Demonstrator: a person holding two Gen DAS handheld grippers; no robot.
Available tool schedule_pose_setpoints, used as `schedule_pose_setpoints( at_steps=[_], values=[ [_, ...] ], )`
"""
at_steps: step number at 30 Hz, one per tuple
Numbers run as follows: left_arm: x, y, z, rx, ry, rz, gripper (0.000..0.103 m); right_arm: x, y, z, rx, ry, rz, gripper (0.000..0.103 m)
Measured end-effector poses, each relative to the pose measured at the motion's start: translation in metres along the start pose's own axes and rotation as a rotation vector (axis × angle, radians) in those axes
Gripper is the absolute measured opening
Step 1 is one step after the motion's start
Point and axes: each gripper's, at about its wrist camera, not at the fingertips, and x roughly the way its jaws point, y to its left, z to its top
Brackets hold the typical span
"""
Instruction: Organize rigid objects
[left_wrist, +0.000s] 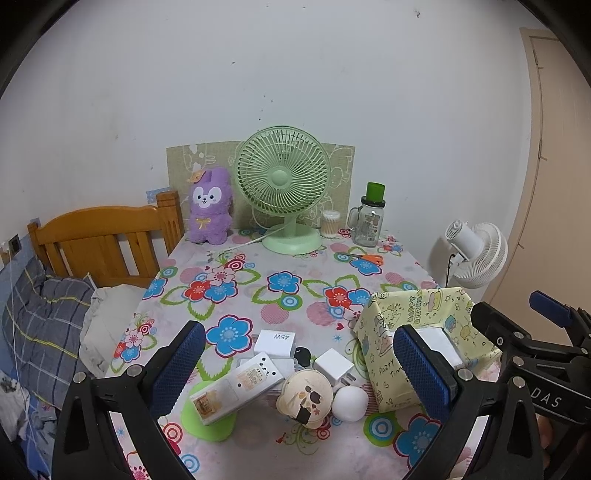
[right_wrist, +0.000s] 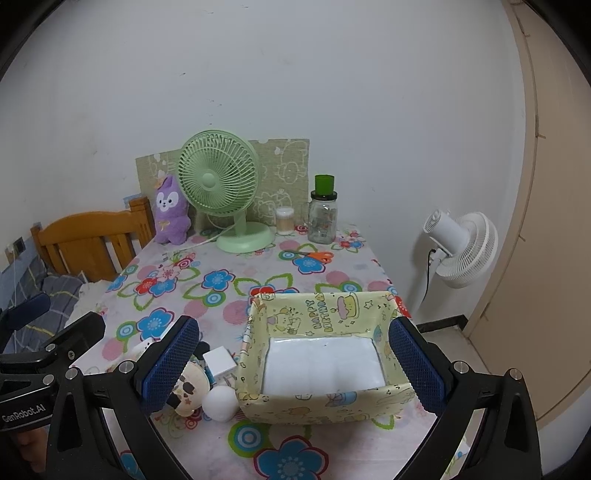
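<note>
My left gripper (left_wrist: 299, 369) is open and empty, hovering over a cluster of small items on the flowered tablecloth. The cluster holds a long white labelled box (left_wrist: 236, 387) lying on a green disc (left_wrist: 210, 421), a white 45W charger (left_wrist: 275, 341), a white plug adapter (left_wrist: 334, 367), a cream round case (left_wrist: 304, 397) and a white ball (left_wrist: 349, 402). Right of them stands a yellow paper-covered box (right_wrist: 325, 404) with a white bottom and nothing else inside. My right gripper (right_wrist: 293, 369) is open above this box, one finger on each side of it.
At the table's back stand a green desk fan (left_wrist: 282, 188), a purple plush (left_wrist: 210, 206), a cotton-swab tub (left_wrist: 330, 223) and a glass jar with a green lid (left_wrist: 369, 221). Orange scissors (left_wrist: 369, 257) lie near them. A wooden bed (left_wrist: 99, 243) is left, a white floor fan (right_wrist: 460, 249) right.
</note>
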Motion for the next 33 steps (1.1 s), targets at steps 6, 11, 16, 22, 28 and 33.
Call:
schedule_pose_setpoints(
  at_steps=[6, 11, 16, 22, 28, 33],
  values=[
    [-0.0013, 0.0013, -0.0021, 0.0, 0.003, 0.001, 0.103, -0.0001, 0.0002, -0.0006, 0.001, 0.0, -0.003, 0.103],
    [0.0001, 0.0022, -0.0007, 0.004, 0.009, -0.007, 0.103, 0.0001, 0.0007, -0.0013, 0.002, 0.0, 0.0, 0.103],
    [0.003, 0.0013, 0.0, 0.006, 0.018, -0.008, 0.103, -0.0003, 0.0012, -0.0022, 0.002, 0.001, 0.0, 0.103],
    [0.0043, 0.0023, -0.0006, 0.003, 0.017, -0.001, 0.103, 0.0004, 0.001, -0.0013, 0.003, 0.002, -0.002, 0.103],
    [0.0053, 0.0024, -0.0023, 0.004, 0.018, 0.002, 0.103, 0.0009, 0.0013, -0.0018, 0.003, 0.004, -0.002, 0.103],
    [0.0062, 0.0027, -0.0028, 0.003, 0.021, 0.006, 0.103, 0.0013, 0.0018, -0.0032, 0.003, 0.006, -0.002, 0.103]
  ],
)
